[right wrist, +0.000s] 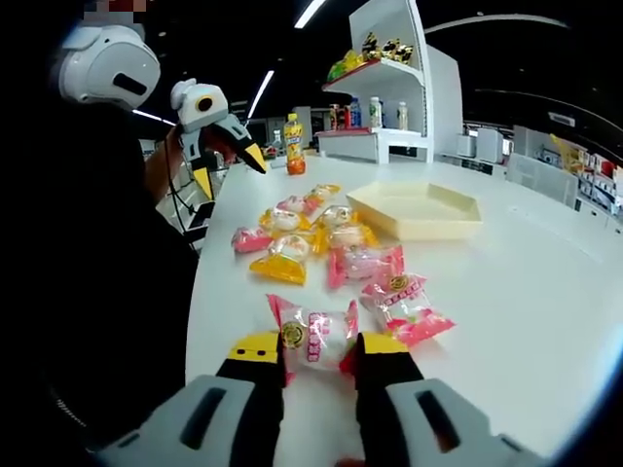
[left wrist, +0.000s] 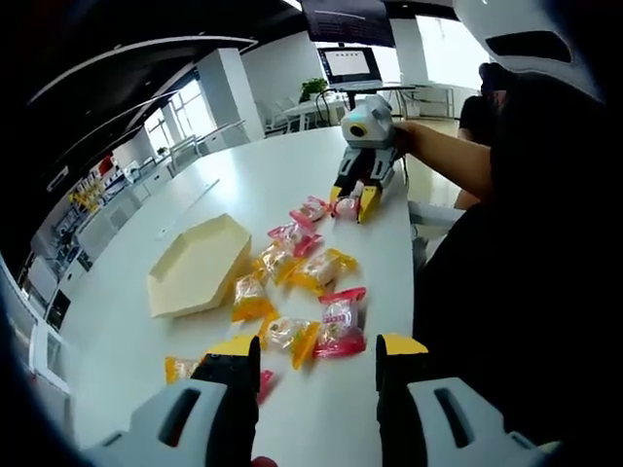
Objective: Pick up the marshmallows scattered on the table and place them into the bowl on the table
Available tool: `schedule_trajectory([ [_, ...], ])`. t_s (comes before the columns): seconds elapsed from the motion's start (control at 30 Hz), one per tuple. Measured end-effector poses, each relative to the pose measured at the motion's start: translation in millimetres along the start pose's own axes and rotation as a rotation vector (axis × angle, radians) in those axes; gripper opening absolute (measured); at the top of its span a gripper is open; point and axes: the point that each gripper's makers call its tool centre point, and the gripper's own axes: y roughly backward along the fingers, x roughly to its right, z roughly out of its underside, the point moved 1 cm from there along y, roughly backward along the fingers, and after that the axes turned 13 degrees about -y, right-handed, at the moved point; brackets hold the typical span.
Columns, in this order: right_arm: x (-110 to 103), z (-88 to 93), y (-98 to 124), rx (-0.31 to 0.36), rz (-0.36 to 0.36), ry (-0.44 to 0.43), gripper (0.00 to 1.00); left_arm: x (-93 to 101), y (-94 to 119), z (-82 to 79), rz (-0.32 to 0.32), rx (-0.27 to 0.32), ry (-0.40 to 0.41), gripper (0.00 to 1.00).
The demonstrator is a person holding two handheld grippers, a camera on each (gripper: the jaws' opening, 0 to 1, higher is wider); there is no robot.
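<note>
Meanwhile, at a long white desk, a person in dark clothing works two hand-held tools among a scatter of wrapped marshmallows. In the right gripper view, the right tool sits low on the desk with its yellow-tipped black jaws closed in on a pink-wrapped marshmallow, one jaw pressing each end of the packet. Just beyond it lie two more pink packets and, farther on, a loose cluster of yellow and pink ones. A shallow, pale yellow six-sided bowl rests past the cluster, apart from the packets, and nothing can be seen inside it.

In the left gripper view, the left tool hovers above the desk with its jaws spread wide and nothing between them; a pink packet and a yellow one lie on the desk just ahead of the tips. The same bowl appears to the left of the packet trail in this view. At the far end of the trail the right tool is seen again, tips down on a pink packet.

The right gripper view catches the left tool raised above the desk edge, jaws parted. A white shelf with bottles stands behind the desk, and an orange bottle stands on the desk's far end.
</note>
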Motion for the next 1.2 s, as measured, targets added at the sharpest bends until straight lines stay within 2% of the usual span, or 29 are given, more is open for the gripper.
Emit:
schedule_trajectory([
  [0.1, 0, -0.2, 0, -0.002, -0.002, -0.004, 0.27, 1.5, 1, -4.3, 0.009, 0.016, -0.006, 0.47],
  [0.47, 0, -1.1, -1, 0.009, -0.006, -0.006, 0.28, -1.7, -1, -1.4, 0.006, 0.009, 0.002, 0.47],
  [0.63, -3, -13.8, 5, 0.069, -0.019, -0.005, 0.28, -1.7, -1, -0.3, 0.008, 0.005, 0.001, 0.47],
  [1.2, -11, -27.4, 4, 0.157, -0.048, -0.001, 0.28, -0.5, -4, 4.1, 0.013, -0.007, 0.009, 0.47],
])
